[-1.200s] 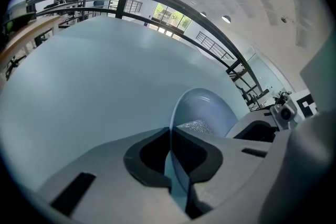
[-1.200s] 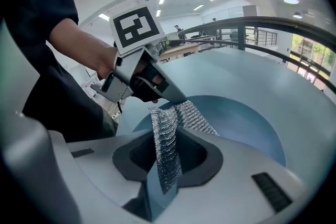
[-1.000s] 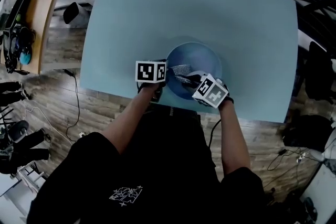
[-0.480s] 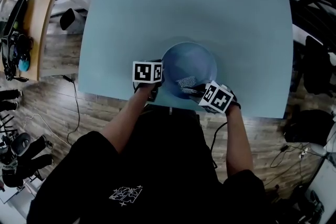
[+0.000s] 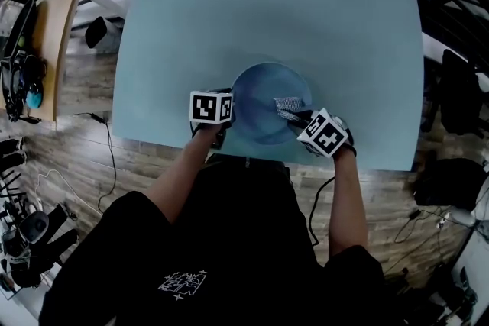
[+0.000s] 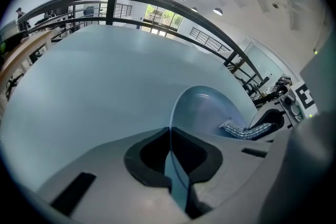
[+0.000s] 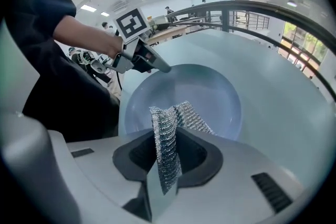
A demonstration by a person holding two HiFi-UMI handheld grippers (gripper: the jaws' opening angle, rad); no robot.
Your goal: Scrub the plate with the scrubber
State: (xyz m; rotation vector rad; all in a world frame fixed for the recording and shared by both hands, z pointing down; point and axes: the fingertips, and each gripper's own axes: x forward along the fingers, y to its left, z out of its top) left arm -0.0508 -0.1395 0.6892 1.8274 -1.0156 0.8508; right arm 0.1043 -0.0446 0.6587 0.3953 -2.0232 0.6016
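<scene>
- Right gripper (image 7: 167,141) is clamped on the scrubber (image 7: 186,115). A fold of silvery mesh is pinched between its jaws, and the free end pokes out over the plate (image 7: 210,89).
- Left gripper (image 6: 169,139) is closed on the plate's near-left rim, with the thin edge running between its jaws.
- Scrubber is judged light, soft and springy. It will crumple under pressure, so a deep pinch on the bunched middle is best, as it is held now, with the loose end left to be dragged flat.
- Plate is judged stiff, smooth, probably slippery and breakable. The thin rim is the only place it can be taken hold of, and it may slide or tip if pushed hard opposite the held edge.
- Scrubber is seen inside the plate's right rim, on or just above the surface; contact cannot be confirmed.
- Plate is seen flat on the table (image 5: 229,11), between the two grippers.
</scene>
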